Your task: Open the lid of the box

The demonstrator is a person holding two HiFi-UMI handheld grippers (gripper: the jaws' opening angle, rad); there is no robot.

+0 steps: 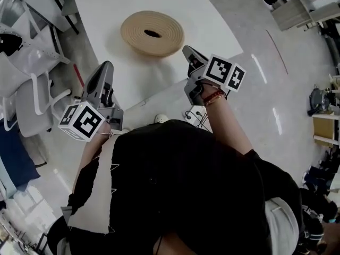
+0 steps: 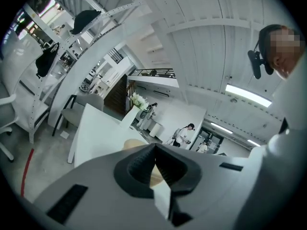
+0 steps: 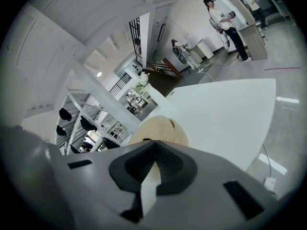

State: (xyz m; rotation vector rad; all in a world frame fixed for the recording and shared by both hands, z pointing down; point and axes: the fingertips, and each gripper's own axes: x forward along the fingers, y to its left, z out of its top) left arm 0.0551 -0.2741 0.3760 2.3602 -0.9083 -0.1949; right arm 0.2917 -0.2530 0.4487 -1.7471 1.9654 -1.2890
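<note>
On the white bench (image 1: 106,15), well in from every edge and with bare top all round: the round woven box (image 1: 152,33). Short of it, at the bench's near edge: left tongs (image 1: 106,66) and right tongs (image 1: 187,50), both pressed together, nothing pinched, neither touching the box. Left of the bench, white chairs (image 1: 32,84) close by; right of it, open grey floor (image 1: 276,89).

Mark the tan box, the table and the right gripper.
tan box (image 1: 135,32), head view, ridged top left of its centre hole
table (image 1: 101,7), head view, bare white top
right gripper (image 1: 188,51), head view, closed jaw tips
</note>
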